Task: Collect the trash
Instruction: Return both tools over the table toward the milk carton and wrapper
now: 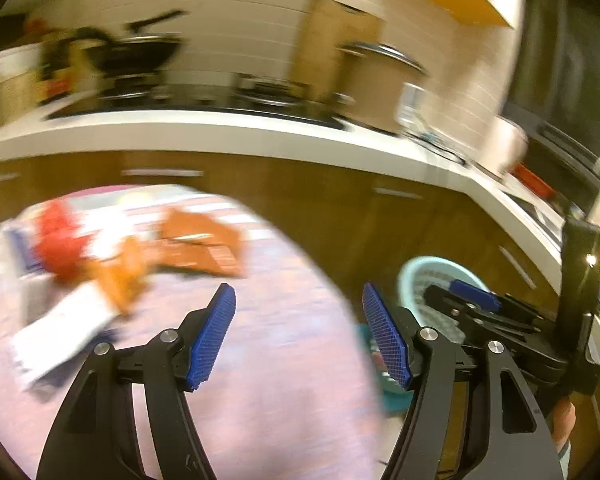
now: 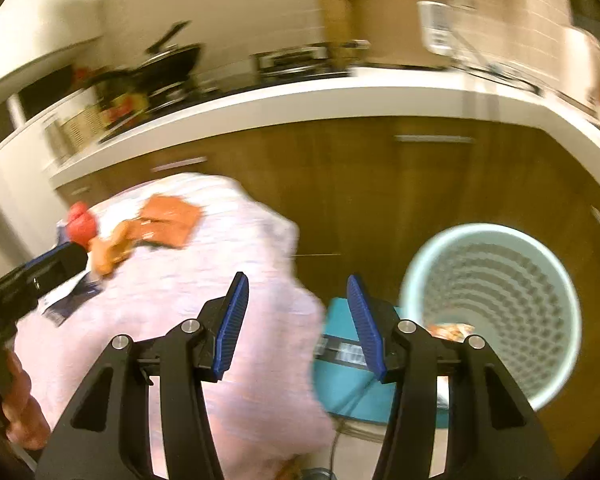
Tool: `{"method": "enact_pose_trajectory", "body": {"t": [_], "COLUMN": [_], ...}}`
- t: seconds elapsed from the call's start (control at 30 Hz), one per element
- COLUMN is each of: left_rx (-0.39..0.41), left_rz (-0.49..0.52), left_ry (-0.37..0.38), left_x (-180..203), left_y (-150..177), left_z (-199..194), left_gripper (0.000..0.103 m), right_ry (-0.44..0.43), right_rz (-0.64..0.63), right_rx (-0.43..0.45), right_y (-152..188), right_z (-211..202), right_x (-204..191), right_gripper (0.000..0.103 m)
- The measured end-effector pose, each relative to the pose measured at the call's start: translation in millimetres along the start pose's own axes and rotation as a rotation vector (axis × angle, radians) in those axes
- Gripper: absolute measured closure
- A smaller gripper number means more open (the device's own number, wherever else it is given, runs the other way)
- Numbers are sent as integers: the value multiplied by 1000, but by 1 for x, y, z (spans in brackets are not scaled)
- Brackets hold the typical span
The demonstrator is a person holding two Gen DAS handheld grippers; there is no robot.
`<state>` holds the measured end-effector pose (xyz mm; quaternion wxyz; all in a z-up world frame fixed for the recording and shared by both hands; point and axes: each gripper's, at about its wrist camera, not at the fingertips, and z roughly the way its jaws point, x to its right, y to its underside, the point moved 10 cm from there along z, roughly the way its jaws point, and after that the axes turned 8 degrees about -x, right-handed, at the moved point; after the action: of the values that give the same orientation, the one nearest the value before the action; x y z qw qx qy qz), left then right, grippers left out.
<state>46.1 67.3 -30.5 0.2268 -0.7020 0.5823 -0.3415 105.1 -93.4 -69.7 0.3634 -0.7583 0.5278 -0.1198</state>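
Blurred trash lies on a table under a pink cloth: orange wrappers, a red crumpled piece and white paper. My left gripper hangs open above the cloth, nothing between its blue pads. The right wrist view shows the same orange wrappers and red piece at the far left. My right gripper is open and empty over the table's edge. A pale green mesh bin stands to the right on the floor, an orange wrapper lying inside it.
A teal box sits on the floor between table and bin. Brown cabinets under a white counter run behind, with pans and a big pot on top. The right gripper partly hides the bin. The left gripper reaches over the trash.
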Motion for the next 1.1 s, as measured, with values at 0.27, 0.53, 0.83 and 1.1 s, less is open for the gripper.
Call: {"method": "enact_pose_trajectory", "body": {"t": [0.27, 0.53, 0.83, 1.1], "left_rx": [33, -61, -141, -186], "left_rz": [-213, -361, -305, -211], "left_ry": [-171, -214, 25, 77], "left_x": [-142, -218, -166, -130], "left_y": [32, 68, 77, 98], "left_z": [-54, -43, -13, -19], "left_gripper": [38, 38, 38, 36], "right_ry": [-117, -93, -70, -73], "right_rz": [-153, -191, -169, -162], "right_rx": [-35, -81, -114, -109], "right_y": [6, 13, 15, 14], "right_z": [48, 92, 103, 102], "right_x": [-114, -153, -146, -146], "right_gripper": [62, 62, 62, 62]}}
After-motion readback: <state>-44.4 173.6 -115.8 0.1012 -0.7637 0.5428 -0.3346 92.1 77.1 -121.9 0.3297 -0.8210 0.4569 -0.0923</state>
